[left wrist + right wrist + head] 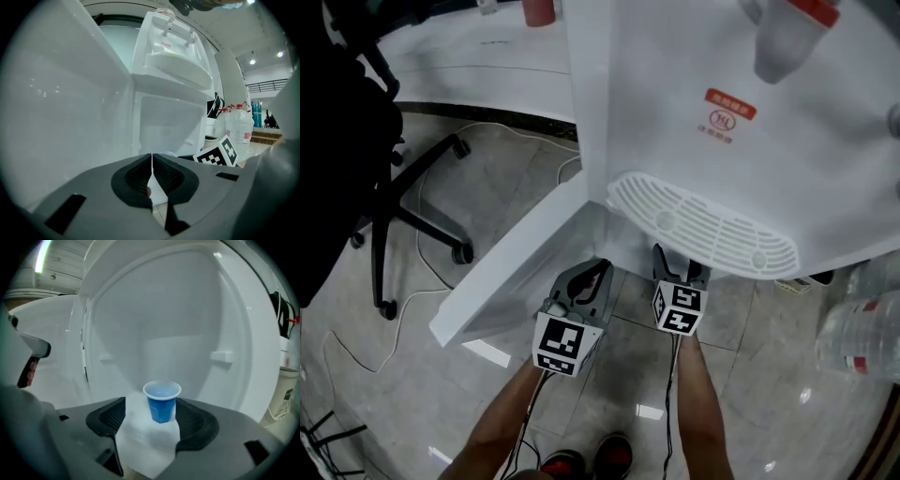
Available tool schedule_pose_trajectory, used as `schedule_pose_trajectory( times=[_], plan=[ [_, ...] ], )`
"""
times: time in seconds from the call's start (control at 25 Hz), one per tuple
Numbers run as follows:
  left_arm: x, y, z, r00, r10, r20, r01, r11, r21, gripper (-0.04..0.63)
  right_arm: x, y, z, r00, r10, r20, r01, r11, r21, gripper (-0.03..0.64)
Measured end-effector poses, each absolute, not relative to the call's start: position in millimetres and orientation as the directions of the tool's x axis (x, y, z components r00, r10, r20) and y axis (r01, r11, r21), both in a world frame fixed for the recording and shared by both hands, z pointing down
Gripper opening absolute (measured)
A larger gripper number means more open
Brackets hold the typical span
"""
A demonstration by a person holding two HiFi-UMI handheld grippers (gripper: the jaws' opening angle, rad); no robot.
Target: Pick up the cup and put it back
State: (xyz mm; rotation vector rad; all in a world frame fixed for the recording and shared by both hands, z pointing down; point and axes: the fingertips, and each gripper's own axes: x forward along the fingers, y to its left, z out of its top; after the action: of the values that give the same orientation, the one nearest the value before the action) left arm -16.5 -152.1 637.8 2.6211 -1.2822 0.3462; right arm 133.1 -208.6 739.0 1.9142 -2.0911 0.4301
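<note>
Just one blue cup [161,404], upright between wide jaws

One white water dispenser [703,141] bears a red label [730,114], its writing too small to read. Its lower door [506,262] stands open. Of the two grippers, the left gripper [152,174] is pinched together on nothing and the right gripper [151,420] is spread wide. The cup stands inside the cabinet between the right pads, seemingly untouched and nearer the right-hand one.

A small blue cup [161,404] is standing upright, mouth up, on the white floor inside the open cabinet [178,324].
</note>
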Motion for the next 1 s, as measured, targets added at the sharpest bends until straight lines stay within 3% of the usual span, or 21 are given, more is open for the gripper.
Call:
schedule_pose_trajectory(
  times=[0.6, 0.72, 1.0],
  plan=[
    [-26.6, -154.7, 638.3, 0.574, -0.766, 0.291, -0.813, -0.575, 0.089, 0.031, 151.2, -248.9, 753.6, -0.015, -0.898, 0.44, -1.0, 0.019, 0.003, 0.333],
    [-29.6, -154.6, 637.0, 0.568, -0.77, 0.29, -0.817, -0.569, 0.09, 0.031, 152.4, -250.4, 753.6, -0.009, -0.901, 0.433, -1.0, 0.018, 0.015, 0.291],
    [-32.2, -150.9, 630.9, 0.564, -0.774, 0.288, -0.818, -0.571, 0.067, 0.031, 141.8, -243.6, 739.3, -0.052, -0.919, 0.39, -0.998, 0.059, 0.006, 0.276]
  ],
)
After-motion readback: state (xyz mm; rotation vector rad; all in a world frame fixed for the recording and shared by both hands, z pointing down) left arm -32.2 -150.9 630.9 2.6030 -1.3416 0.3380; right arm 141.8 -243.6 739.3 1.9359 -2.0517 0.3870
